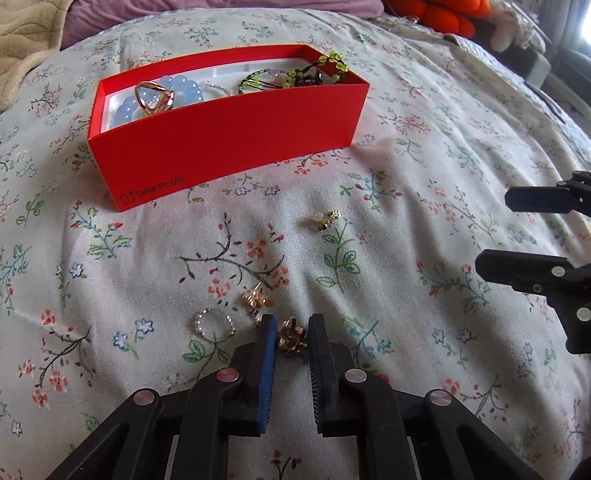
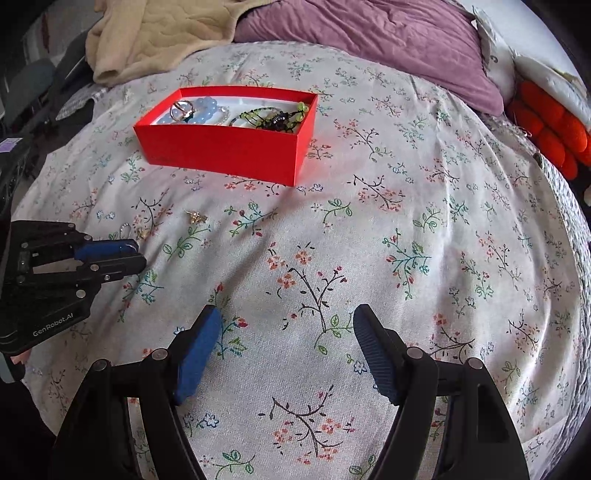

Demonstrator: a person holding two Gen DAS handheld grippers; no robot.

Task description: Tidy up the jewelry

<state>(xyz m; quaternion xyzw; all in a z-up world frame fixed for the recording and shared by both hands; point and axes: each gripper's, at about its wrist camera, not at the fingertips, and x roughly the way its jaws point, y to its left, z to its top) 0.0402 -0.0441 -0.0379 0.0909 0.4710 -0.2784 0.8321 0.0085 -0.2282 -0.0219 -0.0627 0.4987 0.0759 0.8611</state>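
A red OnePlus box [image 1: 229, 147] [image 2: 225, 147] on the floral bedspread holds a gold ring [image 1: 153, 98], a blue bead bracelet [image 1: 184, 88] and green and black beaded pieces [image 1: 306, 74]. Loose on the spread lie a pearl-and-gold piece [image 1: 325, 218] [image 2: 196, 216], a gold flower piece [image 1: 255, 297] and a crystal ring [image 1: 215, 324] [image 2: 125, 230]. My left gripper [image 1: 291, 326] [image 2: 135, 253] has its jaws narrowly apart around a gold flower ring [image 1: 291, 338], not closed on it. My right gripper [image 2: 286, 325] [image 1: 495, 230] is open wide and empty.
A beige blanket [image 2: 155, 33] and a purple pillow [image 2: 369, 40] lie at the far end of the bed. An orange plush [image 2: 550, 125] sits at the right edge. The bedspread [image 2: 406, 229] stretches between the grippers and the box.
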